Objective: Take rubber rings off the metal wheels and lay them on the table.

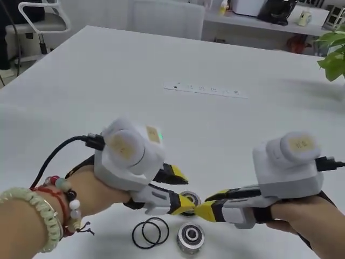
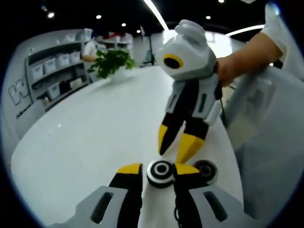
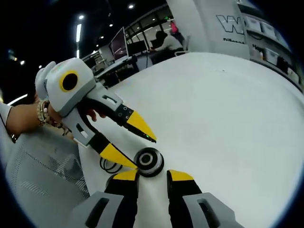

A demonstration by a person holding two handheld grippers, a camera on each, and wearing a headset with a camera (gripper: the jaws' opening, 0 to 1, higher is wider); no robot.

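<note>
Fingers (image 1: 175,174) of the left gripper (image 1: 188,190) spread astride a metal wheel (image 2: 160,173); the right gripper's (image 2: 172,156), parted, point at it.

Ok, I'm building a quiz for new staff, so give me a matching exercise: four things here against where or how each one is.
1 plant
2 rubber rings
3 power strip
4 left gripper

A flat on the table, near edge
B open, a wheel between its jaws
C farther back, centre
D far right of the head view

Pairs: 1-D, 2-A, 3-C, 4-B
</note>
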